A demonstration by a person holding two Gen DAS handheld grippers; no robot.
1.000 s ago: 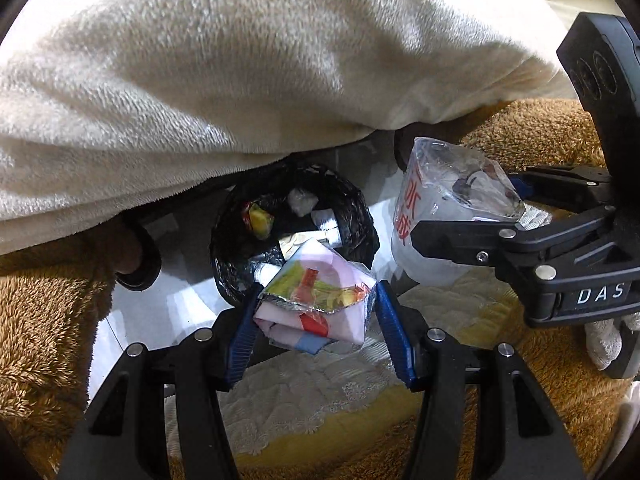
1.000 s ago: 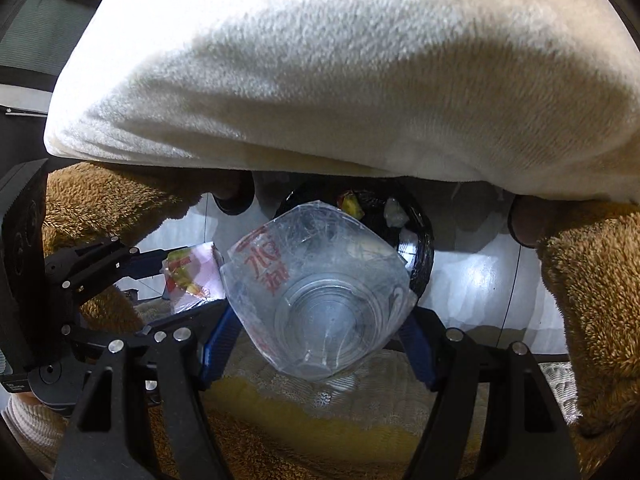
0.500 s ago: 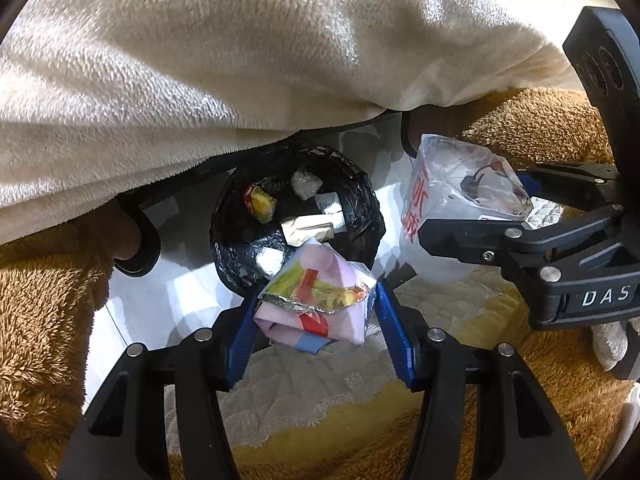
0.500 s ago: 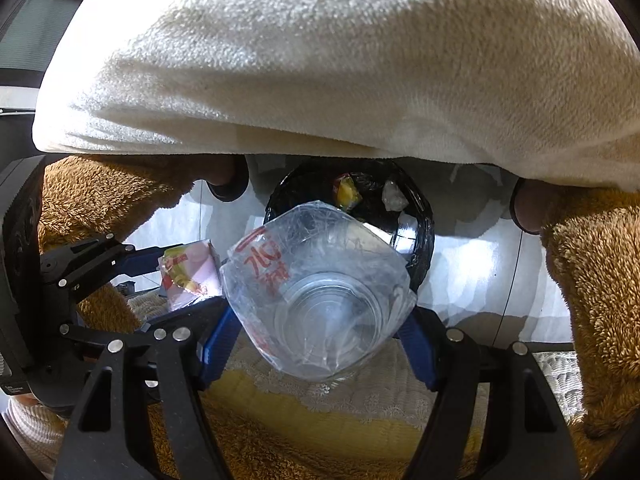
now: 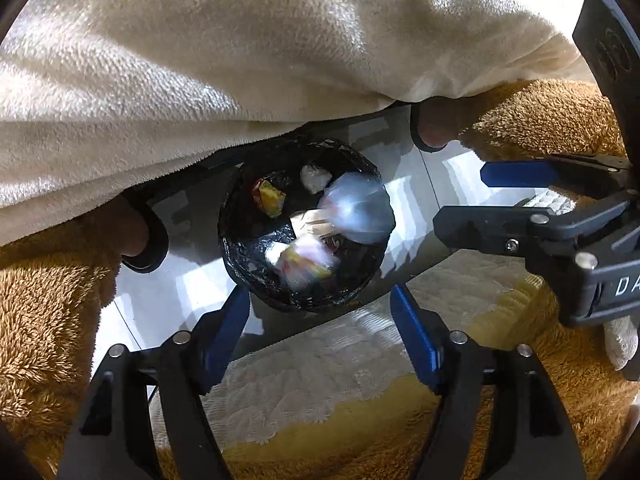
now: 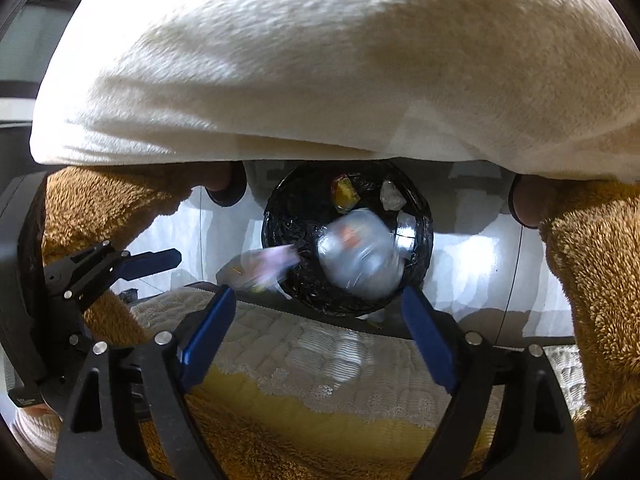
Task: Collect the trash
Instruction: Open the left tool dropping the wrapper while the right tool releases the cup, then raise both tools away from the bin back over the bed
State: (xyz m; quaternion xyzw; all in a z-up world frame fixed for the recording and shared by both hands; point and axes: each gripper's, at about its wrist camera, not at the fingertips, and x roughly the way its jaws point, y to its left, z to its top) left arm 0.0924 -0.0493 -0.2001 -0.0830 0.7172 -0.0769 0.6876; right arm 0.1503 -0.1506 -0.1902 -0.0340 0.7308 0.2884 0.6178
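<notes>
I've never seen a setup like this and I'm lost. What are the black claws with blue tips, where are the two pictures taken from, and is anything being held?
Each claw is a hand-held gripper that a person squeezes, and a camera on each looks forward along its fingers. One picture looks past the left gripper, the other past the right gripper; each claw also shows at the edge of the other's view. Both point down at a black-lined bin on a shiny white floor, beyond a lace-covered edge, with a cream blanket above. Nothing is held: both jaws have just been opening, and a pink wrapper and a clear plastic cup, blurred, are dropping into the bin.
</notes>
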